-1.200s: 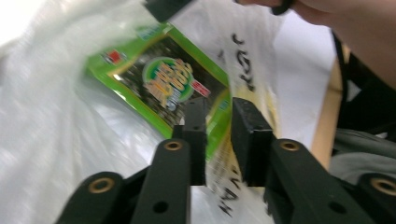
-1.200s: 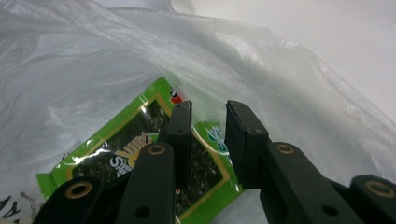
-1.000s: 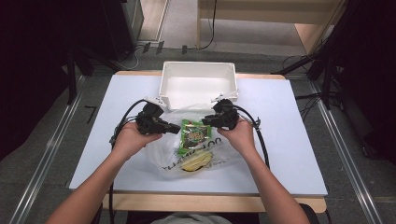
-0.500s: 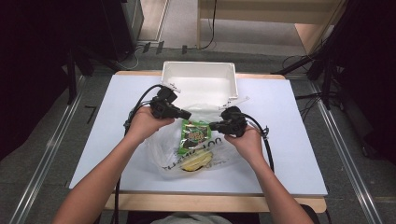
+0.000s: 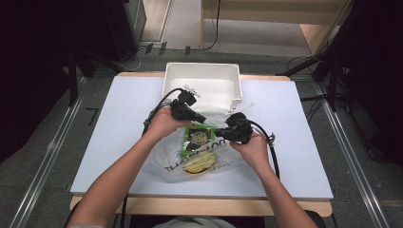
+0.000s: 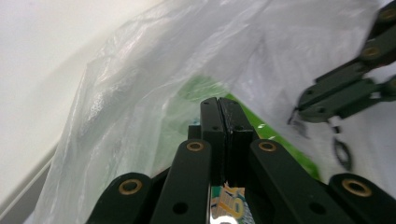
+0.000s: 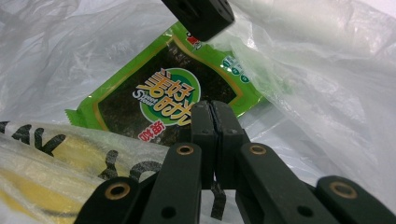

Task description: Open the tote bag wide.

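Clear plastic bag (image 5: 209, 156) lies mid-table, near side of the white bin (image 5: 202, 85). Green snack pkt (image 5: 198, 137) sits in its mouth, yellow item (image 5: 197, 164) deeper in, nearer the person. Left gripper (image 5: 202, 118) pinches the bag's far-left edge, jaws fully closed on film. Right gripper (image 5: 219, 134) likewise clamps the right edge, just beside the pkt.

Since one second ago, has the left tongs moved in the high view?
Yes. The left tongs has moved up the picture, from the left edge of the plastic bag toward the white bin, and now sits just below its front wall.
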Tool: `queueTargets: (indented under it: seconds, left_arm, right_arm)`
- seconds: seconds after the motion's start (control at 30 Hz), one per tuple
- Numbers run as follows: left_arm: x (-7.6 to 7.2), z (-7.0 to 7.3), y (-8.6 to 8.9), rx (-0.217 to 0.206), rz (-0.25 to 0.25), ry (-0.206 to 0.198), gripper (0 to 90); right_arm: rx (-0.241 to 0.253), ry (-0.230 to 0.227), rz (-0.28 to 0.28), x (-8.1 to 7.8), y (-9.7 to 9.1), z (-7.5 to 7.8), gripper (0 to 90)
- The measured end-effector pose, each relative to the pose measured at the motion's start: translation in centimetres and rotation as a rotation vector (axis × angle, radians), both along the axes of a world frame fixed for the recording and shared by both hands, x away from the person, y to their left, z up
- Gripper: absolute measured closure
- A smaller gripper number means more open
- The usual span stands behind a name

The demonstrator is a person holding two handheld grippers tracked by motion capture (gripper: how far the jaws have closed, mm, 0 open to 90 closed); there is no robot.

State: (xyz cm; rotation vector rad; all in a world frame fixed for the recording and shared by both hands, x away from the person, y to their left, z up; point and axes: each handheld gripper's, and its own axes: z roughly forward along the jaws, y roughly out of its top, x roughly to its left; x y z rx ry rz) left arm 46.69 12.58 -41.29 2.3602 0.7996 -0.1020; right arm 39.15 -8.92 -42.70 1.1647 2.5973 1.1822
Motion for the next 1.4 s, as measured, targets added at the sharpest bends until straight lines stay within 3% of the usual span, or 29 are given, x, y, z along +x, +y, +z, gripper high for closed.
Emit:
queueTargets:
  seconds: [0.3,0.53,0.77,1.4]
  left_arm:
    - [2.1,-2.8,0.4,0.029,0.083,0.010,90.0]
    - [3.1,-3.9,0.7,0.029,0.136,0.004,90.0]
    - [3.3,-4.3,0.8,0.018,0.142,0.008,90.0]
    - [3.1,-4.2,0.6,0.038,0.140,-0.005,90.0]
  right_arm:
    - [0.002,0.005,-0.002,-0.5,0.0,-0.3,90.0]
    - [0.011,0.013,-0.008,0.2,0.5,-0.7,90.0]
    - [0.001,0.040,0.009,0.7,1.6,-1.5,90.0]
    - [-0.032,0.050,0.092,-5.2,1.3,-2.2,90.0]
